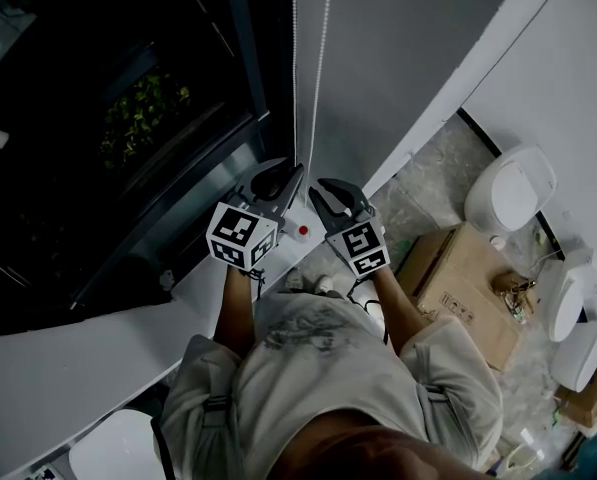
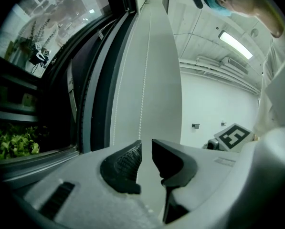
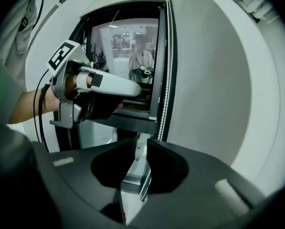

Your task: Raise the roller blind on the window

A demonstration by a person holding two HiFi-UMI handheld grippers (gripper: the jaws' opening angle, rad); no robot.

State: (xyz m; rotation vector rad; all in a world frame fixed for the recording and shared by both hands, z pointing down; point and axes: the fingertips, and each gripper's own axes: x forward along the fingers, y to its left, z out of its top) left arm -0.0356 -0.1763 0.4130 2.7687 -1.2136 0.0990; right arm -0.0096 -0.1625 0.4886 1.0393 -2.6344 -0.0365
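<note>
The grey roller blind (image 1: 398,58) hangs lowered beside the dark window (image 1: 128,118). Its white bead chain (image 1: 296,78) drops in two strands along the blind's left edge. My left gripper (image 1: 286,176) is at the left strand. In the left gripper view the chain (image 2: 143,80) runs straight down into the narrow slit between the jaws, which are shut on it. My right gripper (image 1: 323,193) sits just right of and below it, jaws nearly together. In the right gripper view the chain (image 3: 167,80) passes down behind and through the gap at the fingertips (image 3: 154,149).
A white sill (image 1: 78,358) runs below the window, with a small white object with a red spot (image 1: 300,230) on it. A cardboard box (image 1: 458,278) and white rounded units (image 1: 510,193) stand on the floor at the right. Plants (image 2: 13,144) show outside the glass.
</note>
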